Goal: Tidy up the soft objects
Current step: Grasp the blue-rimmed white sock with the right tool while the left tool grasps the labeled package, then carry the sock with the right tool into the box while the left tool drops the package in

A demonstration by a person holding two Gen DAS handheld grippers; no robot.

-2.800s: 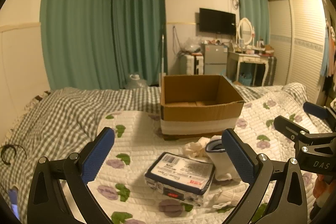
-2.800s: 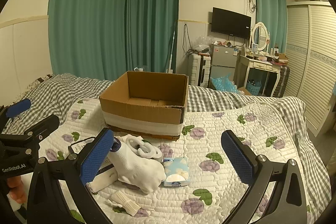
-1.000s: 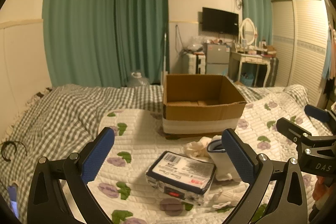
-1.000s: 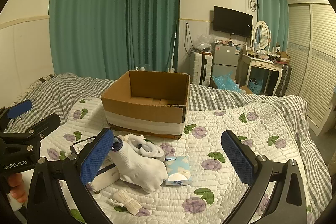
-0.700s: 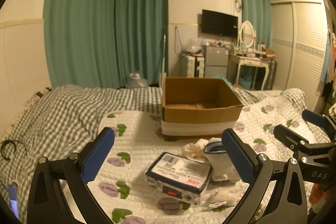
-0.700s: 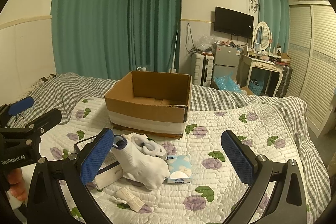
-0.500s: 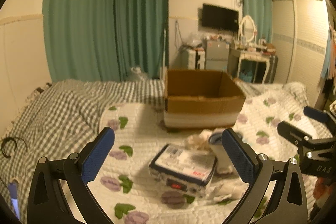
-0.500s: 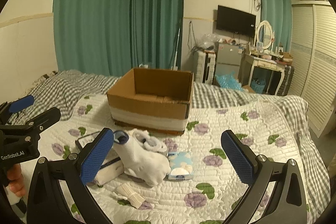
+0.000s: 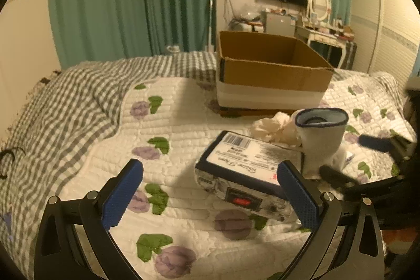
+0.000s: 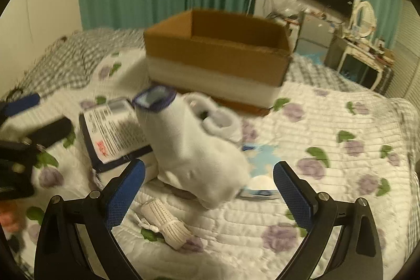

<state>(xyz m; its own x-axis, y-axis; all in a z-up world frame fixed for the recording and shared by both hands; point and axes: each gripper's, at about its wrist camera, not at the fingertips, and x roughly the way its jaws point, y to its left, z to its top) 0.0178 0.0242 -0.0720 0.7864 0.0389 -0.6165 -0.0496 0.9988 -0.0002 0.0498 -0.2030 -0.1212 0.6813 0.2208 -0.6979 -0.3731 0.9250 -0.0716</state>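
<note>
An open cardboard box (image 9: 270, 70) stands on the quilted bed; it also shows in the right wrist view (image 10: 218, 54). A white sock with a blue cuff (image 10: 191, 148) stands upright in front of it, also in the left wrist view (image 9: 321, 138). A flat tissue pack (image 9: 246, 172) lies to its left (image 10: 115, 130). A small rolled white sock (image 10: 168, 223) lies near the right gripper. My left gripper (image 9: 210, 197) is open and empty just before the tissue pack. My right gripper (image 10: 208, 194) is open, its fingers either side of the white sock's toe.
A small blue tissue packet (image 10: 258, 175) lies right of the sock, and crumpled white socks (image 9: 273, 126) lie by the box. A checked blanket (image 9: 65, 106) covers the left of the bed. Curtains, a TV and a dressing table stand behind.
Both grippers have moved forward and down toward the bed. The right gripper has closed in on the white sock; the left has come near the tissue pack. Nothing was grasped.
</note>
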